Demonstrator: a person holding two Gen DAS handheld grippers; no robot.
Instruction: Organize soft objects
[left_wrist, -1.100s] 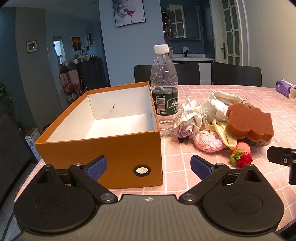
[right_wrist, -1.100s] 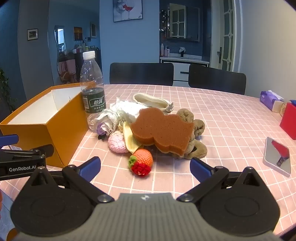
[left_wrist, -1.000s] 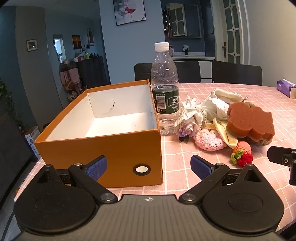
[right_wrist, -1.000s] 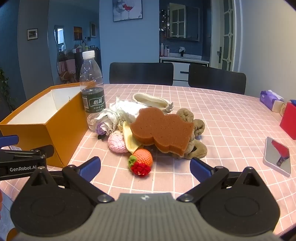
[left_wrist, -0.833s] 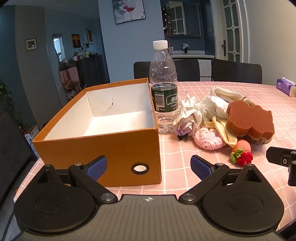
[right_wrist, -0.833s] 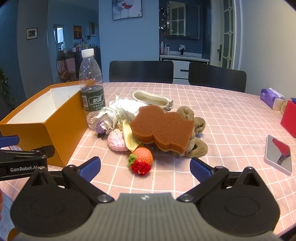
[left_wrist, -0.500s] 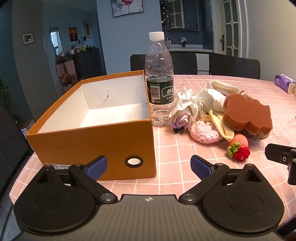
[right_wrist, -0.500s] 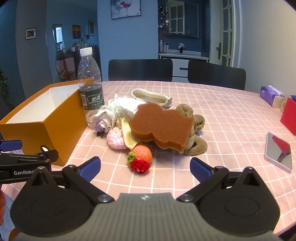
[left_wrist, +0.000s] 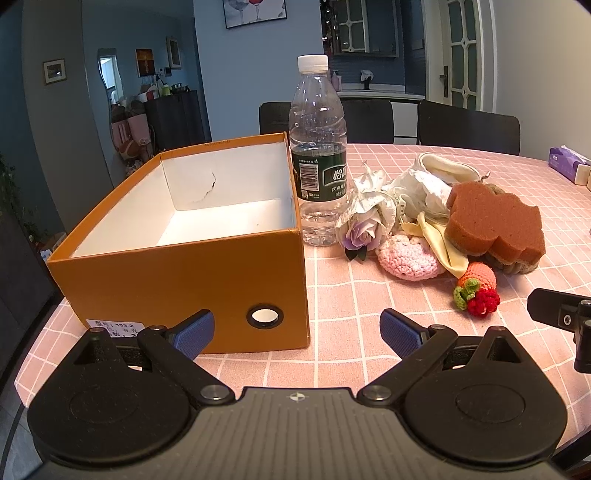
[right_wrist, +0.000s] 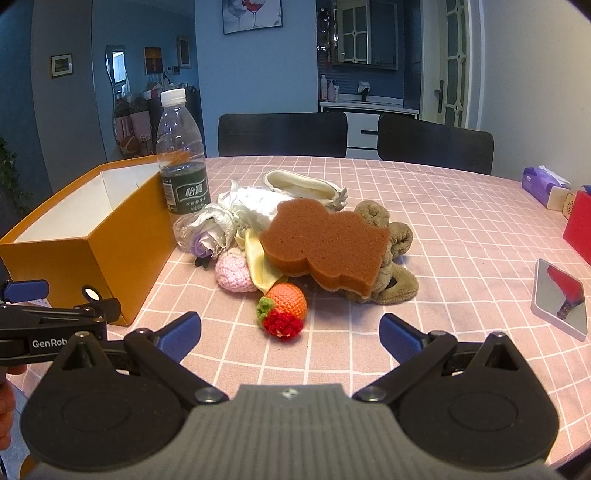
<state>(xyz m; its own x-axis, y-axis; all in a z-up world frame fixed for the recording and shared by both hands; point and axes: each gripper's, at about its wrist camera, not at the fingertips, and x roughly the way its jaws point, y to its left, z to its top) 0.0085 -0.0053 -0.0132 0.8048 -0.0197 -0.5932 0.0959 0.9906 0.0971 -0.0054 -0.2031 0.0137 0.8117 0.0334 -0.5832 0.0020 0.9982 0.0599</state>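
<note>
My left hand-held gripper (left_wrist: 295, 328): wide open, empty, facing orange box (left_wrist: 184, 273). My right hand-held gripper (right_wrist: 290, 332): wide open, empty, near crochet strawberry (right_wrist: 284, 308). Behind it: brown sponge (right_wrist: 325, 245) atop pile, possibly touching bottle (right_wrist: 183, 170), on worktop (right_wrist: 461, 229).

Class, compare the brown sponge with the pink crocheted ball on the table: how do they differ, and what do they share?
The brown sponge is a flat, lobed slab; the pink crocheted ball is rounded. The sponge looks porous, the ball knitted. The sponge lies propped on other items, the ball on the tablecloth. Both sit outside the orange box.
</note>
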